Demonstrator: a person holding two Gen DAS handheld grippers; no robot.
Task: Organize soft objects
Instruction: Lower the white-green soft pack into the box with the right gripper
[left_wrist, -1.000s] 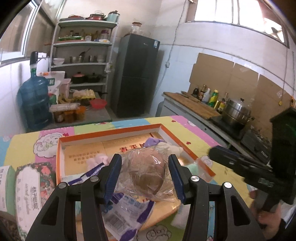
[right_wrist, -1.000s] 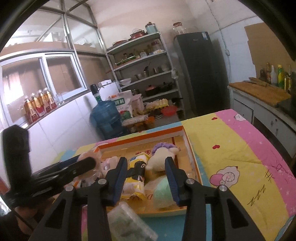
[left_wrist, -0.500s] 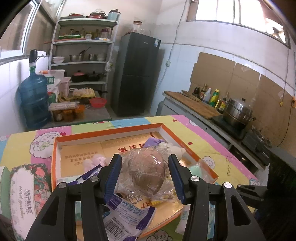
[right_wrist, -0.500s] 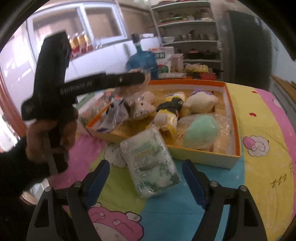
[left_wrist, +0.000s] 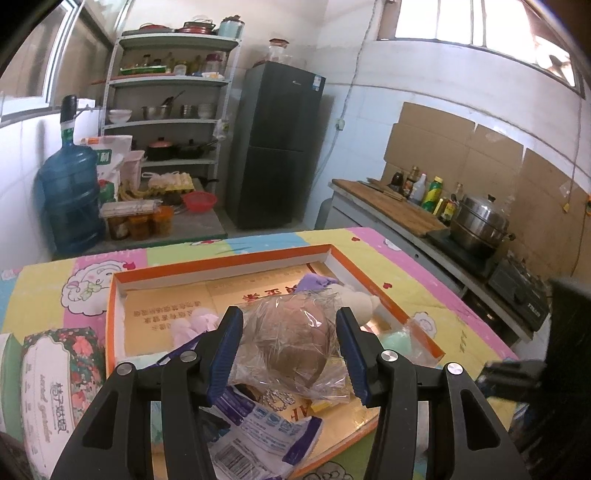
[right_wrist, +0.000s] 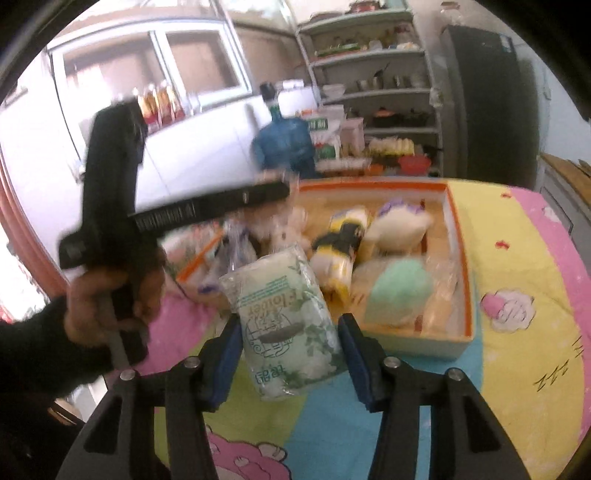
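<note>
My left gripper (left_wrist: 288, 332) is shut on a brown soft toy in a clear plastic bag (left_wrist: 286, 345) and holds it above the orange-rimmed box (left_wrist: 225, 260). The box holds a white and purple plush (right_wrist: 400, 225), a yellow and black plush (right_wrist: 341, 243), a green soft item in plastic (right_wrist: 399, 291) and a pink plush (left_wrist: 192, 325). My right gripper (right_wrist: 290, 343) has its fingers on both sides of a white and green tissue pack (right_wrist: 286, 321) in front of the box. The left gripper's body (right_wrist: 207, 208) shows in the right wrist view.
A floral tissue pack (left_wrist: 51, 384) lies left of the box. A blue and white wrapper (left_wrist: 258, 439) hangs over the box's near edge. The cartoon tablecloth (right_wrist: 528, 332) covers the table. A counter with a steel pot (left_wrist: 480, 221) stands to the right.
My right gripper has swung down and left, opened wide, then narrowed around the tissue pack. My left gripper keeps hold of the bagged toy, almost still.
</note>
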